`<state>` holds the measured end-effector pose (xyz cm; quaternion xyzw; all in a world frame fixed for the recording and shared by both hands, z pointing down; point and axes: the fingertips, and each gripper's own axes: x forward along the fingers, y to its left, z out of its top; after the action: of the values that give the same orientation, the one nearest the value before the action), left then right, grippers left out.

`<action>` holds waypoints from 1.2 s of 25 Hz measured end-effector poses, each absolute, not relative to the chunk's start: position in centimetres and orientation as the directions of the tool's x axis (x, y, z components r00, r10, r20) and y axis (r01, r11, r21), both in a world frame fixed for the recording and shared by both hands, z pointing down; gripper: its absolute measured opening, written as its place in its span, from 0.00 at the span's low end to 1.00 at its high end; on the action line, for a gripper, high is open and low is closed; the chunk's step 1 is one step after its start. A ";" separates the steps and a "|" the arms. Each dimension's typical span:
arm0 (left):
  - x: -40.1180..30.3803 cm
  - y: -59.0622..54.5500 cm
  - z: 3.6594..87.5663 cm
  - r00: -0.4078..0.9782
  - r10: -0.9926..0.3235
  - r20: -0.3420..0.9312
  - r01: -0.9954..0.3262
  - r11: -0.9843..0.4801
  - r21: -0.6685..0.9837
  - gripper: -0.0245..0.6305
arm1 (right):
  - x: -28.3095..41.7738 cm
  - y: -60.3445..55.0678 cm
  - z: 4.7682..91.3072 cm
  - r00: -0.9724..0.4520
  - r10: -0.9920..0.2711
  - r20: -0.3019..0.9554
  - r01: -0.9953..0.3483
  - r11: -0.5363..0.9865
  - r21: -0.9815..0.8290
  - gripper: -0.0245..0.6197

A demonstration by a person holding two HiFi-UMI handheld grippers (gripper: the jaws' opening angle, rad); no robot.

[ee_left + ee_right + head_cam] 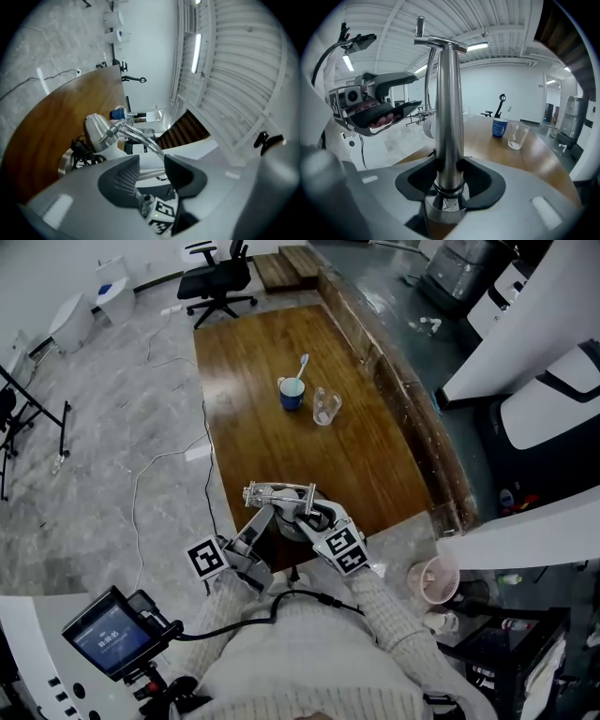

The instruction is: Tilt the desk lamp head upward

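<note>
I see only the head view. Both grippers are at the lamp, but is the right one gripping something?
Observer: Yes, the right gripper has its pads against the lamp's upright post.
Operator: And the left one?
Observer: The left gripper is open, its pads on nothing.
Operator: Where is the lamp head?
Observer: The lamp head sits untouched beyond the left jaws, close to the round base.
</note>
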<state>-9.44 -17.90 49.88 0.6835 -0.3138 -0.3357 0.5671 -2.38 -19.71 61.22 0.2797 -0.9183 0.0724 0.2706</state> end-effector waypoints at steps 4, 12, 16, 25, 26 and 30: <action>-10.1 -18.5 49.4 0.536 -0.832 -0.145 0.034 -0.150 0.988 0.31 | -2.4 -19.5 60.9 -0.689 -0.483 0.541 -0.565 0.825 0.016 0.31; -11.0 -20.5 49.5 0.513 -0.847 -0.137 0.061 -0.123 0.990 0.33 | -2.5 -18.7 60.2 -0.687 -0.484 0.541 -0.568 0.823 0.014 0.31; -11.2 -21.0 49.7 0.483 -0.864 -0.142 0.109 -0.102 0.989 0.31 | -2.7 -18.5 60.1 -0.690 -0.484 0.538 -0.566 0.824 0.015 0.31; -11.7 -21.5 49.9 0.491 -0.868 -0.071 0.048 -0.055 0.997 0.25 | -3.0 -18.7 60.2 -0.721 -0.480 0.499 -0.552 0.834 0.003 0.31; -11.7 -21.6 49.7 0.498 -0.865 -0.055 0.021 -0.052 0.998 0.25 | -3.0 -18.7 60.2 -0.731 -0.471 0.494 -0.545 0.838 -0.008 0.30; -12.0 -21.8 48.9 0.509 -0.861 -0.014 -0.073 -0.060 0.996 0.26 | -3.2 -18.8 60.2 -0.765 -0.430 0.480 -0.506 0.862 -0.033 0.30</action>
<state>-11.97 -21.80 48.87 0.6445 -0.3624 -0.3383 0.5821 -3.18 -18.83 60.23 0.2500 -0.9359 0.0804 0.2349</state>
